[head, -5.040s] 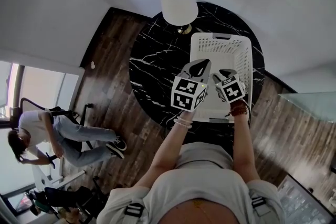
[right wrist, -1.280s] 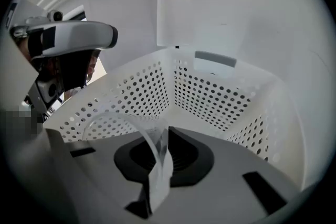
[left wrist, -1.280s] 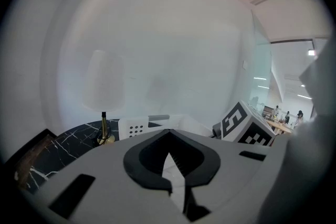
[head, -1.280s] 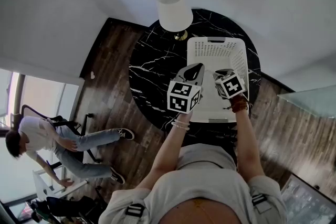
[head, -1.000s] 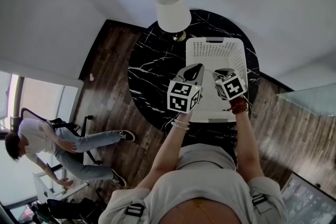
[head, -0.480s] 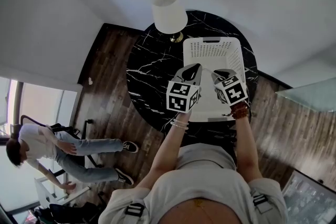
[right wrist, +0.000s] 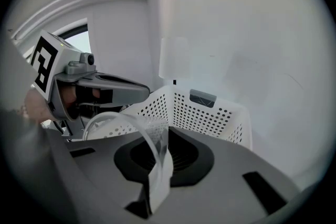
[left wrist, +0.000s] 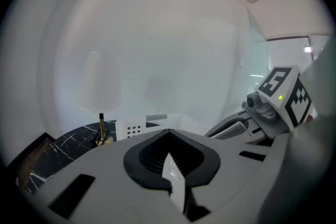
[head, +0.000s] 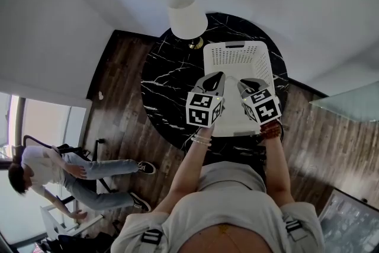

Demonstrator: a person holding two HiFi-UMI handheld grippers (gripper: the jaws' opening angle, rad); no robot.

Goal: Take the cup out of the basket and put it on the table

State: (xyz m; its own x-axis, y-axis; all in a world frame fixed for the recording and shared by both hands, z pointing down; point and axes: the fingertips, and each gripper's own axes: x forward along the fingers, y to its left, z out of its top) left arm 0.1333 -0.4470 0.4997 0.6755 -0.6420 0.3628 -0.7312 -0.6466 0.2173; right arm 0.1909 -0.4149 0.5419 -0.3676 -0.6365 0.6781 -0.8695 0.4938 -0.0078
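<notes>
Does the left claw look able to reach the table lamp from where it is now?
Probably yes. The left claw hangs by the left rim of the basket, and only bare marble table lies between it and the lamp.

Clear cup (right wrist: 149,131), perforated matt plastic basket (head: 237,56), glossy black marble table (head: 172,80)

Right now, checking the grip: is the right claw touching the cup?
Touching. The right gripper view shows the right claw pinching the cup by its wall.
</notes>
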